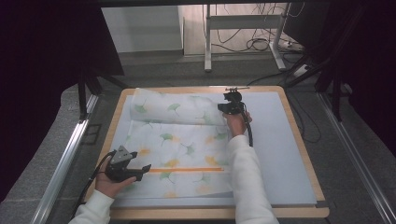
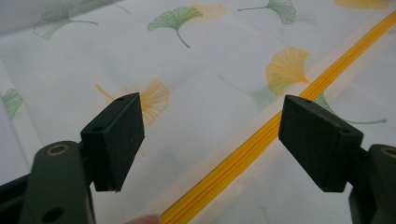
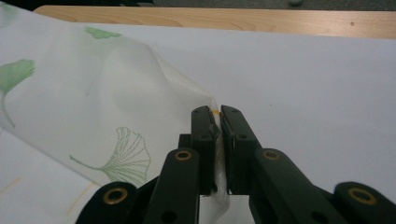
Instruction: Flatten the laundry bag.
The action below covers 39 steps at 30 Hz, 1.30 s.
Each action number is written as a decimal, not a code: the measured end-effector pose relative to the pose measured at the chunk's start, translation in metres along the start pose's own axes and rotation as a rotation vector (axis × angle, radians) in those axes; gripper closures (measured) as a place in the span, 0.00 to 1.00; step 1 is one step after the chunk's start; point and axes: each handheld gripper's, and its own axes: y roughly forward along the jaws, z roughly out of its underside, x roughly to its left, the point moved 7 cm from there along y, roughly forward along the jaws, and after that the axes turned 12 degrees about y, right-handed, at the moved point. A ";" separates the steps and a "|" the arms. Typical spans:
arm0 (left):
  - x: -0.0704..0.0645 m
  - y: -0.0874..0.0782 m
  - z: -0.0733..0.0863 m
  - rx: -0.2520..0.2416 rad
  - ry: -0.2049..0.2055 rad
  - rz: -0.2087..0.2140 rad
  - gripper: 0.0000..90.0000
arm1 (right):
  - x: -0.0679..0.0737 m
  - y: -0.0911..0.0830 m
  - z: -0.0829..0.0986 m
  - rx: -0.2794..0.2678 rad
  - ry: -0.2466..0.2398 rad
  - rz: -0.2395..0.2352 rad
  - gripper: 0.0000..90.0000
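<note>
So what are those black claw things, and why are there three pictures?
A person is holding two tools, each a hand-held gripper with two black jaws. One picture looks down from above; the other two come from small cameras riding on each tool. On the table lies a thin white cloth bag with leaf prints and an orange zipper. The right hand-held gripper is pinching a corner of the bag and lifting it. The left hand-held gripper is open, hovering above the zipper.
</note>
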 end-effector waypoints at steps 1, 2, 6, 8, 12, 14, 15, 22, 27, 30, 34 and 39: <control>0.000 0.000 0.000 0.001 0.000 0.000 0.25 | -0.001 -0.001 -0.001 -0.007 -0.010 0.003 0.87; 0.000 0.000 0.000 0.001 0.000 0.001 0.25 | -0.002 -0.003 -0.001 -0.014 -0.024 0.014 0.81; -0.001 0.001 0.000 0.003 0.000 0.003 0.25 | -0.005 -0.015 -0.007 -0.070 -0.032 0.069 0.59; -0.001 0.001 0.000 0.006 0.001 0.005 0.25 | -0.002 -0.022 -0.009 -0.097 -0.039 0.062 0.59; -0.001 0.001 0.000 0.007 0.003 0.006 0.25 | 0.015 -0.035 -0.004 -0.082 -0.112 -0.033 0.75; -0.002 0.002 0.000 0.008 0.003 0.007 0.25 | 0.025 -0.036 0.003 -0.051 -0.165 -0.072 0.87; -0.002 0.002 0.000 0.009 0.004 0.007 0.25 | 0.031 -0.035 0.008 -0.026 -0.189 -0.098 0.92; -0.002 0.002 0.000 0.011 0.005 0.006 0.25 | 0.050 -0.014 0.028 0.080 -0.241 -0.150 0.98; -0.003 0.002 0.000 0.012 0.006 0.005 0.25 | 0.051 0.014 0.027 0.114 -0.220 -0.145 0.99; -0.002 0.002 0.000 0.013 0.004 0.004 0.25 | 0.047 0.037 0.024 0.119 -0.200 -0.114 0.99; -0.002 0.003 0.000 0.016 0.007 0.009 0.25 | 0.033 0.058 0.020 0.111 -0.125 -0.073 0.99; -0.002 0.002 0.000 0.009 0.005 0.012 0.25 | 0.015 0.058 0.016 0.074 -0.057 -0.025 0.99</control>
